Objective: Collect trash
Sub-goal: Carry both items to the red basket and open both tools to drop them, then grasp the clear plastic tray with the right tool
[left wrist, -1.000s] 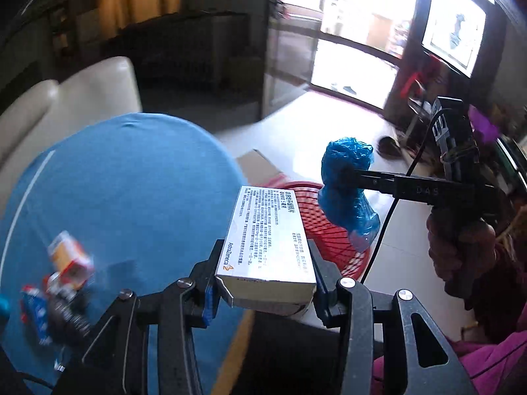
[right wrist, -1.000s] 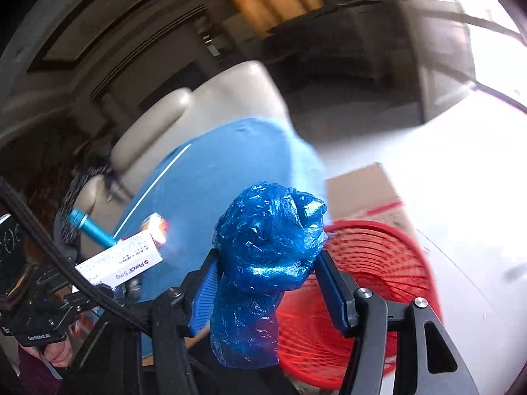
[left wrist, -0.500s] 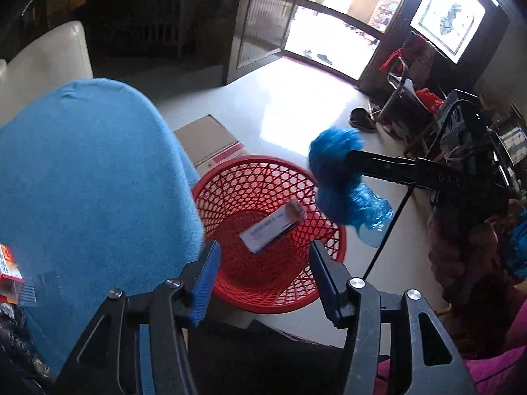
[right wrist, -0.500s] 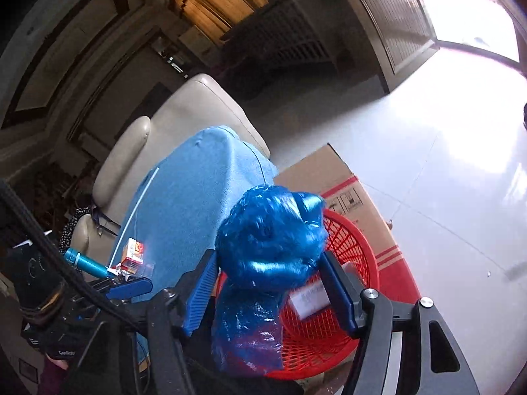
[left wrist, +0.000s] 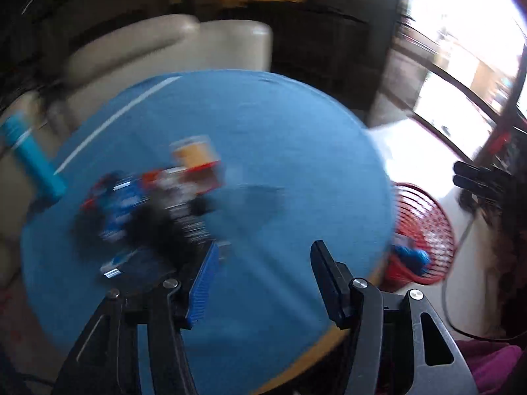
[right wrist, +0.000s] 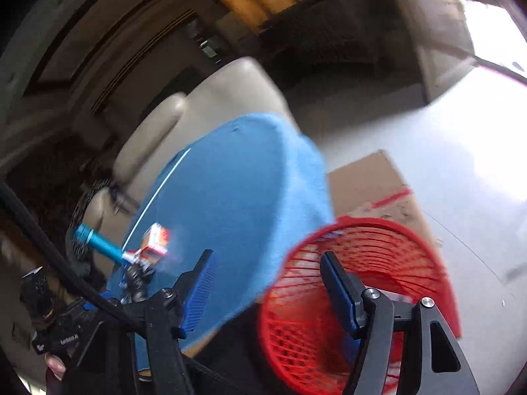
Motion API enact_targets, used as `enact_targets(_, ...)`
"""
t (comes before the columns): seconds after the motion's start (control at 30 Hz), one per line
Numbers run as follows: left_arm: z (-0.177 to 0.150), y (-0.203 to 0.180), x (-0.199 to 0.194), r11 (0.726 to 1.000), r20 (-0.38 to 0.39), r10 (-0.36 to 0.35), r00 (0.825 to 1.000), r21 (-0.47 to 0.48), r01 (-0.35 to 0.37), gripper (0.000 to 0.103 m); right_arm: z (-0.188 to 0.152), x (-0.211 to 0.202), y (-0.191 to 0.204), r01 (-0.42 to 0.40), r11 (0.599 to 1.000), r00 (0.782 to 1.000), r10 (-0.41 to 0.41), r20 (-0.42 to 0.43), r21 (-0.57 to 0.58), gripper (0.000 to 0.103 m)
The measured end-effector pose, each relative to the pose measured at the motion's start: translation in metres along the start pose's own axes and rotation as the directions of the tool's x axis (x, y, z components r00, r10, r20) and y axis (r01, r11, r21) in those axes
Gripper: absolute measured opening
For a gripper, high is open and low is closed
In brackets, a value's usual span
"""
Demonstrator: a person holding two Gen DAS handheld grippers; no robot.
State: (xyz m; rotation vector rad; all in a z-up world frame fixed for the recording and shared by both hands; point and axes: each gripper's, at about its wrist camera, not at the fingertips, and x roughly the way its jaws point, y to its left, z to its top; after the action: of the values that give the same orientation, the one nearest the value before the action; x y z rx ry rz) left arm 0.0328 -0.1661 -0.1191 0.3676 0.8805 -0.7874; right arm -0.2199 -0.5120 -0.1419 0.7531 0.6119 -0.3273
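Swinging fast toward the litter pile (left wrist: 148,204) risks a clumsy pick: the left-wrist view is motion-blurred, and the wrappers and small carton (left wrist: 194,158) lie tangled together on the blue tablecloth (left wrist: 263,151). Left gripper (left wrist: 263,279) gapes with nothing between its jaws, having just been opening. Right gripper (right wrist: 266,286), likewise just been opening, hangs unloaded above the red mesh basket (right wrist: 411,240). Blue plastic bag (left wrist: 410,256) lies crumpled inside the basket.
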Motion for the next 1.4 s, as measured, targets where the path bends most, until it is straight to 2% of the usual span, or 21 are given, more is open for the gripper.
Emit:
enact_targets(0.13, -0.015, 0.075, -0.025, 0.98, 0.037, 0.139, 0.99, -0.146, -0.132, 0.062, 0.004, 0.039, 0.068, -0.065, 0.989, 0.996, 0.056, -0.073, -0.131, 0.068)
enact_targets(0.23, -0.023, 0.105, -0.03, 0.966, 0.052, 0.162, 0.985, -0.214, -0.148, 0.065, 0.002, 0.071, 0.117, -0.097, 0.974, 0.989, 0.071, -0.127, -0.207, 0.068)
enact_targets(0.33, -0.028, 0.11, -0.027, 0.966, 0.059, 0.158, 0.986, -0.216, -0.142, 0.066, -0.007, 0.1, 0.158, -0.117, 0.954, 0.982, 0.07, -0.173, -0.276, 0.068)
enact_targets(0.43, -0.042, 0.123, -0.014, 0.966, 0.031, 0.124, 0.992, -0.232, -0.114, 0.066, -0.021, 0.128, 0.185, -0.112, 0.927, 0.976, 0.035, -0.215, -0.359, 0.068)
enact_targets(0.57, -0.051, 0.136, -0.004, 0.97, 0.024, 0.011, 1.0, -0.245, -0.005, 0.066, -0.029, 0.155, 0.194, -0.138, 0.905, 0.965, 0.031, -0.262, -0.403, 0.068)
enact_targets(0.67, -0.049, 0.139, 0.008, 0.974, 0.02, -0.074, 0.997, -0.214, 0.077, 0.07, -0.024, 0.168, 0.197, -0.138, 0.884, 0.963, 0.013, -0.271, -0.447, 0.068)
enact_targets(0.77, -0.044, 0.142, 0.026, 0.977, -0.018, -0.098, 0.995, -0.192, 0.092, 0.071, -0.011, 0.187, 0.199, -0.144, 0.874, 0.964, 0.017, -0.266, -0.464, 0.071)
enact_targets(0.87, -0.041, 0.145, 0.038, 0.979, -0.035, -0.137, 0.99, -0.156, 0.13, 0.071, 0.001, 0.207, 0.202, -0.187, 0.878, 0.95, 0.047, -0.309, -0.441, 0.072)
enact_targets(0.97, -0.038, 0.15, 0.045, 0.979, -0.031, -0.145, 0.989, -0.146, 0.139, 0.071, 0.001, 0.23, 0.208, -0.251, 0.867, 0.918, 0.072, -0.391, -0.431, 0.073)
enact_targets(1.07, -0.035, 0.151, 0.049, 0.977, -0.035, -0.198, 0.98, -0.081, 0.195, 0.071, -0.009, 0.247, 0.218, -0.293, 0.832, 0.886, 0.052, -0.461, -0.47, 0.073)
enact_targets(1.1, -0.033, 0.151, 0.052, 0.982, -0.047, -0.187, 0.981, -0.044, 0.185, 0.071, -0.014, 0.25, 0.222, -0.303, 0.815, 0.879, 0.04, -0.474, -0.493, 0.073)
enact_targets(1.2, -0.023, 0.156, 0.065, 0.987, -0.082, -0.16, 0.984, 0.009, 0.162, 0.071, -0.025, 0.255, 0.23, -0.301, 0.765, 0.88, -0.008, -0.475, -0.57, 0.073)
enact_targets(1.3, -0.016, 0.17, 0.081, 0.986, -0.109, -0.168, 0.98, -0.015, 0.167, 0.071, -0.033, 0.26, 0.237, -0.305, 0.734, 0.878, -0.029, -0.477, -0.607, 0.073)
enact_targets(1.37, -0.013, 0.177, 0.088, 0.974, -0.116, -0.226, 0.967, -0.028, 0.224, 0.071, -0.036, 0.263, 0.241, -0.303, 0.718, 0.88, -0.042, -0.474, -0.626, 0.073)
enact_targets(1.4, -0.011, 0.179, 0.094, 0.964, -0.13, -0.265, 0.955, -0.027, 0.264, 0.071, -0.037, 0.264, 0.243, -0.304, 0.711, 0.88, -0.045, -0.472, -0.634, 0.073)
